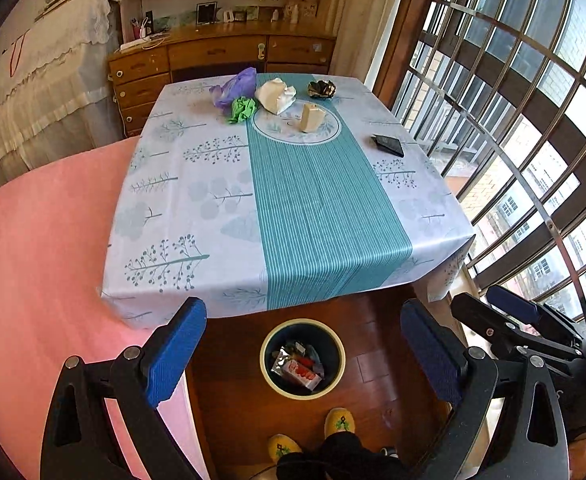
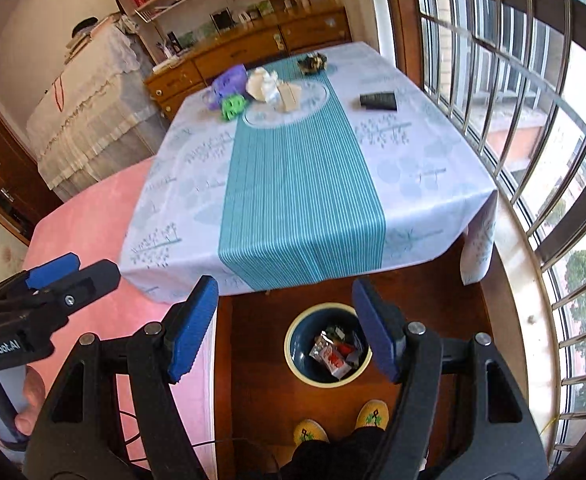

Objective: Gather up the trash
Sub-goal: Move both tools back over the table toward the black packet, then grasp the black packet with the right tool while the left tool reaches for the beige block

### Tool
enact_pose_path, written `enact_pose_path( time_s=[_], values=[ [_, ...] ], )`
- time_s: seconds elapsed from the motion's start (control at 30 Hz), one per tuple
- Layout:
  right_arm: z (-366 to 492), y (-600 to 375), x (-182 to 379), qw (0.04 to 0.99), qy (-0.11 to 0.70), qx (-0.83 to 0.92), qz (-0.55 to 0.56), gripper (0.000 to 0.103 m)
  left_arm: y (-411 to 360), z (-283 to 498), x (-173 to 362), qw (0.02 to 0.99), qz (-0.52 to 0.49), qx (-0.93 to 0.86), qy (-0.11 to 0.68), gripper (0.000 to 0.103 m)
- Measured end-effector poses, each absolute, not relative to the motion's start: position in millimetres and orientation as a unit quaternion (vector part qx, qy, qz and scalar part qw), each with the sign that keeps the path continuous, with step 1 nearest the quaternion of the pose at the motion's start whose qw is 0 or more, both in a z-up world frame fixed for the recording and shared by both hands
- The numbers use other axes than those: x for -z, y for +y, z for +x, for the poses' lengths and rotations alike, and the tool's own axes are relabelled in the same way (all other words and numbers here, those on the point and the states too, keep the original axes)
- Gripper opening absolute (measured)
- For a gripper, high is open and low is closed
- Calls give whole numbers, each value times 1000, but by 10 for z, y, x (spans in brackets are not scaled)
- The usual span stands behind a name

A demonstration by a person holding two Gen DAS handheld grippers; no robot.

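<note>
Both grippers — left gripper (image 1: 303,350) and right gripper (image 2: 285,330) — hold their jaws wide, gripping nothing, above the bin (image 1: 268,378).

Near tabletop (image 1: 313,208) bare, trash (image 1: 275,96) clustered far end, bin (image 1: 267,376) unobstructed

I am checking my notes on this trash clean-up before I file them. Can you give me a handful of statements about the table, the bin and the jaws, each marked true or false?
1. The waste bin on the floor already holds wrappers. True.
2. The left gripper is shut on a piece of trash. False: its jaws stand open with nothing between them.
3. The green crumpled bag lies beside the purple bag. True.
4. The black wallet-like item sits on the teal stripe. False: it lies on the pale part of the tablecloth, towards the window.
5. The right gripper carries the white crumpled paper. False: the paper is on the table, jaws open.
</note>
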State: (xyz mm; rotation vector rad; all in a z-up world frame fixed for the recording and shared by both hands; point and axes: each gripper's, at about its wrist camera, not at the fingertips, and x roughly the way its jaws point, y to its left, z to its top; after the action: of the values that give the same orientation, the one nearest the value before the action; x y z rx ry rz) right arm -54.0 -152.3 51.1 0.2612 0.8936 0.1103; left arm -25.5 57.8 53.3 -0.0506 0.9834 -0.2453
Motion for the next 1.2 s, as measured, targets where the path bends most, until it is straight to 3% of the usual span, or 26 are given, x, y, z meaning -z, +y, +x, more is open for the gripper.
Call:
enact_pose_path(
  time_s=[0.27, 0.57, 0.83, 1.2],
  values=[
    [-344, -1512, -887, 907, 404, -48, 110, 67, 632, -126, -813, 887, -28, 122, 445, 99],
    [357, -1884, -943, 917, 384, -34, 103, 67, 396, 467, -807, 893, -3, 127, 431, 99],
    [1750, -2484, -406, 900, 426, -72, 57, 67, -20, 1636, -445, 886, -1, 102, 452, 99],
    [3553, -3157, 612, 847, 500, -155, -92, 67, -748, 3238, 295, 851, -27, 48, 522, 99]
  ],
)
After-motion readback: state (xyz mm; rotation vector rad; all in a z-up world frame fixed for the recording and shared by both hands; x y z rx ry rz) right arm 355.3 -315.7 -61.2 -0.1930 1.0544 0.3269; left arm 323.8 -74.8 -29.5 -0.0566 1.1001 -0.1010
